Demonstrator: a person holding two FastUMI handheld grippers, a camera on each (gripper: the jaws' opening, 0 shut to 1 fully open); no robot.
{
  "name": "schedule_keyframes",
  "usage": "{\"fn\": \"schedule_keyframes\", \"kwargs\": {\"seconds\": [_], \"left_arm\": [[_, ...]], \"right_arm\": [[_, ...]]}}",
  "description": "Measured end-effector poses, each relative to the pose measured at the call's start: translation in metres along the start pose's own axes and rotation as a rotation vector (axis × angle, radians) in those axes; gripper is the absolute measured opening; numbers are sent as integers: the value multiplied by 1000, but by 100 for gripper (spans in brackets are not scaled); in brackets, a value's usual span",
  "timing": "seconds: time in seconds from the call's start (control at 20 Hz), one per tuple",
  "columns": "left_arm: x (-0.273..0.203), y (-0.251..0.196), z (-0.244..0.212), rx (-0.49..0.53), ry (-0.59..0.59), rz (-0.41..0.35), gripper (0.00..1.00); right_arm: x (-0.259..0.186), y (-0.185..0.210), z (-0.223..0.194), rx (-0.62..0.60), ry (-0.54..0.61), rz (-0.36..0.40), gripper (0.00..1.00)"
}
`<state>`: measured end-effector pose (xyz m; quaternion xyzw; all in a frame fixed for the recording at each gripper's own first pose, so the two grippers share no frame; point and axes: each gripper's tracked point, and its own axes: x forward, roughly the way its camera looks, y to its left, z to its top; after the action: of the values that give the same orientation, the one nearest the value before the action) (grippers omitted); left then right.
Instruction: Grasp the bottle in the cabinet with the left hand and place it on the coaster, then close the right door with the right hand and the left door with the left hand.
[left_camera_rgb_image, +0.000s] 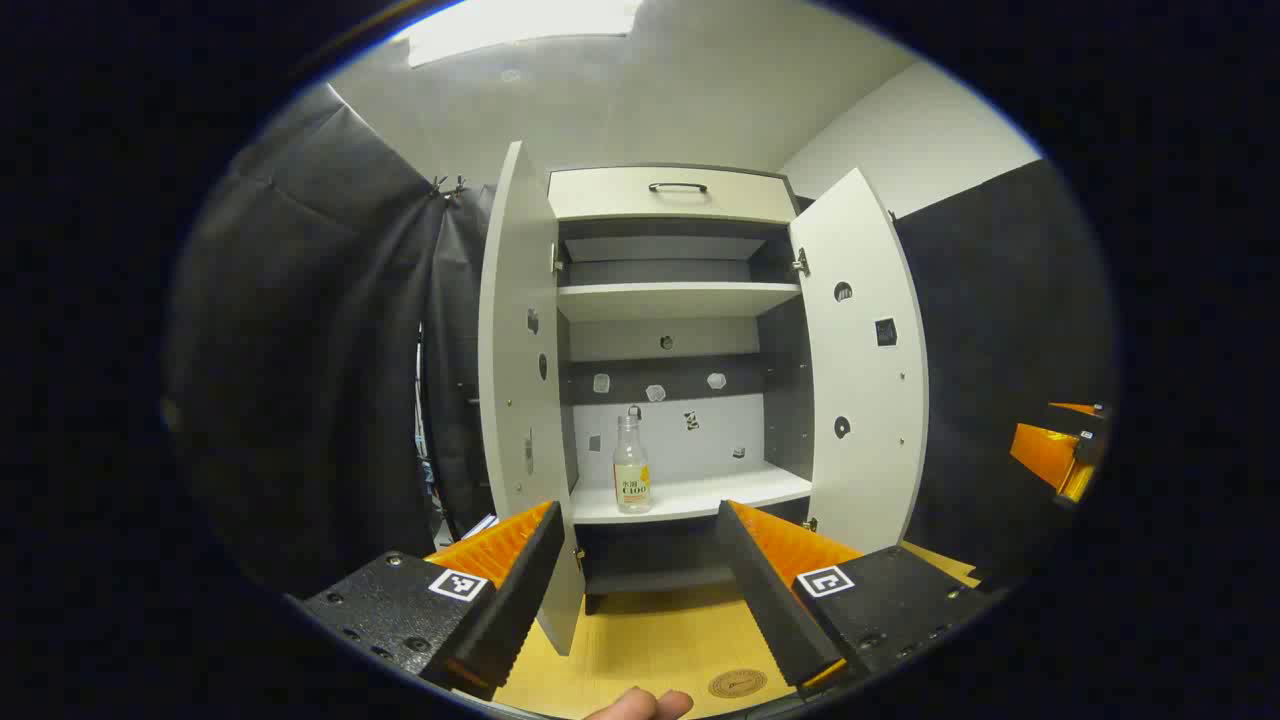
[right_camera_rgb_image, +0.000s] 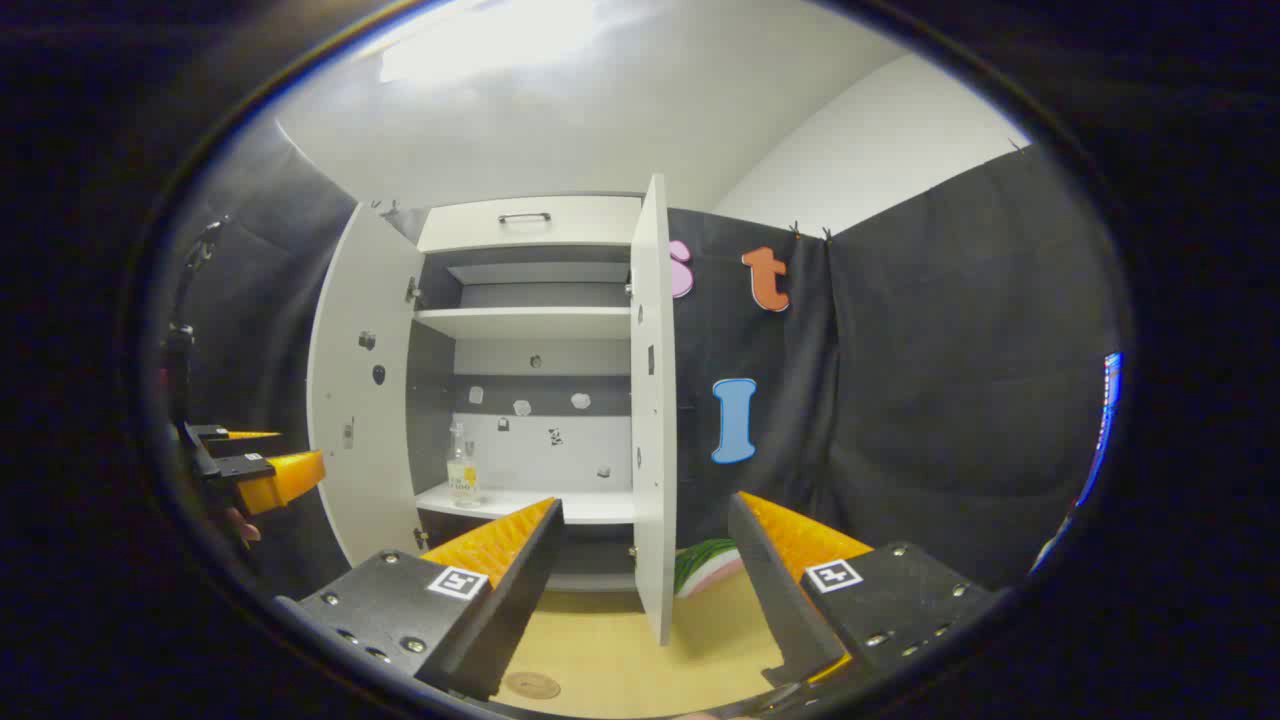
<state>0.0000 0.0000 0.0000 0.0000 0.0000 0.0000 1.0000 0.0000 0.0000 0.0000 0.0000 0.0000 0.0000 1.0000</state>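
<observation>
A clear bottle (left_camera_rgb_image: 631, 468) with a pale label stands upright on the cabinet's lower shelf (left_camera_rgb_image: 700, 495), toward its left side; the right gripper view shows the bottle (right_camera_rgb_image: 462, 468) too. Both cabinet doors, left (left_camera_rgb_image: 520, 370) and right (left_camera_rgb_image: 860, 360), are swung wide. My left gripper (left_camera_rgb_image: 640, 580) is open, in front of the cabinet and short of the bottle. A round brown coaster (left_camera_rgb_image: 737, 683) lies on the wooden tabletop near the gripper. My right gripper (right_camera_rgb_image: 645, 580) is open too, with the right door's edge (right_camera_rgb_image: 655, 400) between its fingers' line of sight. The coaster (right_camera_rgb_image: 531, 685) lies low left there.
The cabinet has an upper shelf (left_camera_rgb_image: 675, 298) and a top drawer with a dark handle (left_camera_rgb_image: 677, 187). Black cloth walls stand on both sides. A green and pink object (right_camera_rgb_image: 708, 565) lies on the tabletop right of the right door. The other gripper (left_camera_rgb_image: 1060, 450) appears far right.
</observation>
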Motion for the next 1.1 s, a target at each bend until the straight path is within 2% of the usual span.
{"fn": "schedule_keyframes", "kwargs": {"seconds": [0.1, 0.25, 0.45, 0.5, 0.55, 0.6, 0.7, 0.9, 1.1], "left_arm": [[5, -2, 8, -13, -4, -22, 97], [14, 1, 14, -32, -15, -13, 97], [30, -3, -3, -46, 16, -22, 98], [37, -1, -7, -43, 20, -18, 97], [43, -1, -10, -41, 18, -17, 96], [47, 0, -15, -31, 30, -12, 98], [58, -2, -16, -19, 32, -15, 98], [85, -9, -21, -6, 36, -35, 97], [122, -12, -27, -29, 48, -36, 97]], "right_arm": [[4, 6, 2, -11, 9, 3, 100], [13, 16, -1, -12, 22, 29, 99], [24, 30, -8, 25, 38, 61, 100], [28, 31, -9, 30, 41, 59, 100], [33, 30, -12, 29, 45, 44, 96], [38, 28, -13, 32, 57, 24, 100], [47, 27, -10, 41, 64, -5, 100], [63, 37, 0, 96, 36, 20, 100], [85, 39, 1, 100, 36, 6, 99]]}}
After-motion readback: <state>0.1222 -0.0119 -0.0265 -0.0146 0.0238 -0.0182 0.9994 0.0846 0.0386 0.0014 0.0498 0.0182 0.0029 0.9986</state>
